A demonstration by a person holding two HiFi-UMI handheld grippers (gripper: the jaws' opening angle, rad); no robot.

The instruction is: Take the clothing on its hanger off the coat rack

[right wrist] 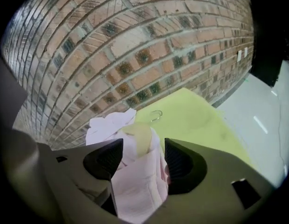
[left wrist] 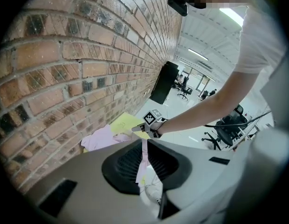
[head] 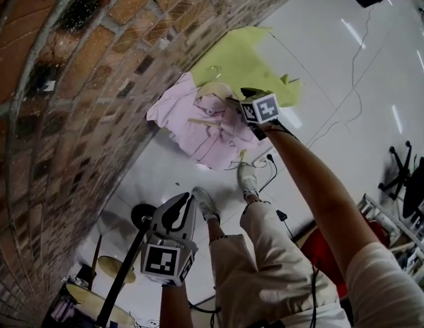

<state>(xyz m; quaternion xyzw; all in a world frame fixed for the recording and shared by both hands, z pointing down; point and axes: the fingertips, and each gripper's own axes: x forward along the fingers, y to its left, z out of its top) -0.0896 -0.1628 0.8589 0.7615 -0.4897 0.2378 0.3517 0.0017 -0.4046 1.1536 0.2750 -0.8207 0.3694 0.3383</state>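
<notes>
The right gripper [right wrist: 143, 154] has its two jaws spread wide, pressing on nothing, and it points down at the pink shirt [right wrist: 135, 190], whose cloth fills the gap between them in the right gripper view. The one pale wooden hanger [right wrist: 140, 137] sits inside the shirt's collar just past the jaw tips, and its single metal hook [right wrist: 156, 115] lies beyond that on the yellow-green sheet [right wrist: 196, 120]. The shirt is down on the floor [head: 335, 67] at the foot of the brick wall [right wrist: 135, 45]. Its hanger end overlaps the sheet's near edge and the rest spreads over bare floor between the sheet and the person's two light shoes [head: 247, 178]. The sheet itself lies flat, one long edge close along the wall. The left gripper [left wrist: 144, 153] is held low and close to the person's body, well apart from the shirt. Its jaws are drawn together to a thin slit, and I cannot make out anything gripped in it. In the head view it hangs just beside the coat rack's dark pole [head: 126, 272], which rises from a round black base [head: 140, 214] on the floor near the wall. Whether gripper and pole touch I cannot tell. In all there are two grippers, one shirt, one hanger, one sheet and one rack. A black office chair [head: 400, 173] stands far off towards the floor's open side.
</notes>
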